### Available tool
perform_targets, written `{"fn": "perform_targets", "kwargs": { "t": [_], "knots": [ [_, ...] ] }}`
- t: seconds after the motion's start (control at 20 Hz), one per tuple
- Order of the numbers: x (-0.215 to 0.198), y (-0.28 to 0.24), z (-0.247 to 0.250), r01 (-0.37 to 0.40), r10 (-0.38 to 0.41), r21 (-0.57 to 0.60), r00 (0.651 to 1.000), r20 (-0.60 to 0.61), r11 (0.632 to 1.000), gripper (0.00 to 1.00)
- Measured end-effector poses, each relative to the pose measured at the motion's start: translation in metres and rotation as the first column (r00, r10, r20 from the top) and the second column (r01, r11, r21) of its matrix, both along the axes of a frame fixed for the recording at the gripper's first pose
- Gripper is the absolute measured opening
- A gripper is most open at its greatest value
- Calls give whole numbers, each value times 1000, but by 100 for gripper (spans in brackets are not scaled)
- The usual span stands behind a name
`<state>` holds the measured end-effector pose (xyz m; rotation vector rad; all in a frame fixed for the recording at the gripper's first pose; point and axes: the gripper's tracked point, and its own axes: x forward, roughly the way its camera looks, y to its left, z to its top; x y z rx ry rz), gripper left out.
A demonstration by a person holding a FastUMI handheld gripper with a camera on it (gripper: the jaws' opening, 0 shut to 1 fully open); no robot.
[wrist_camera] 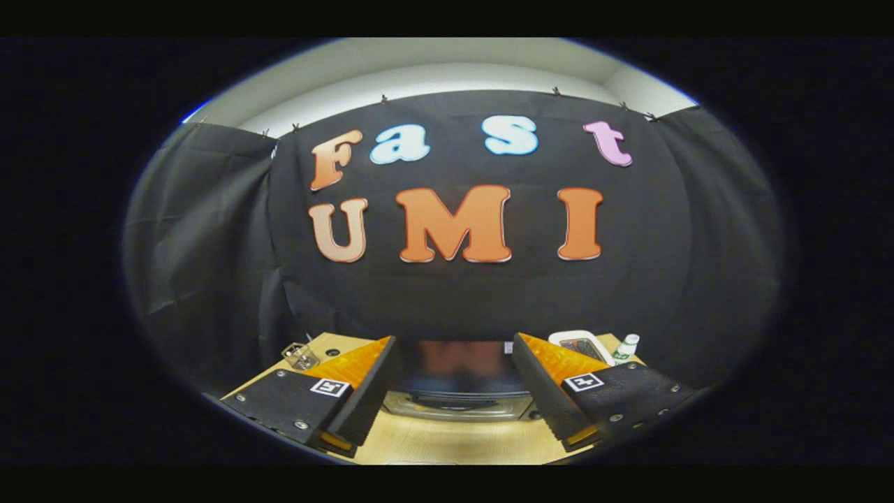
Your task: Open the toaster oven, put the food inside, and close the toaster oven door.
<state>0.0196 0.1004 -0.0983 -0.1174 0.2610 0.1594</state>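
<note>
The toaster oven (457,391) stands on the wooden table (447,443), just ahead of my fingers and between them. Its glossy dark top mirrors the wall, and its silver front shows a curved handle low down. I am looking over it from above, so I cannot tell how its door stands. My gripper (454,381) is open, its fingers wide apart on either side of the oven, with nothing between them. A white plate (578,345) with dark food on it lies beyond the right finger.
A small white bottle (626,347) with a green label stands right of the plate. A small clear glass object (300,355) rests near the table's far left corner. The black cloth wall rises close behind the table.
</note>
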Motion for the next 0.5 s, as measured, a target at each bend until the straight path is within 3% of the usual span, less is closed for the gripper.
{"fn": "perform_targets", "kwargs": {
  "t": [0.5],
  "knots": [
    [-21, 13, 107, -51, 49, 2, 967, 250, 999, 95]
  ]
}}
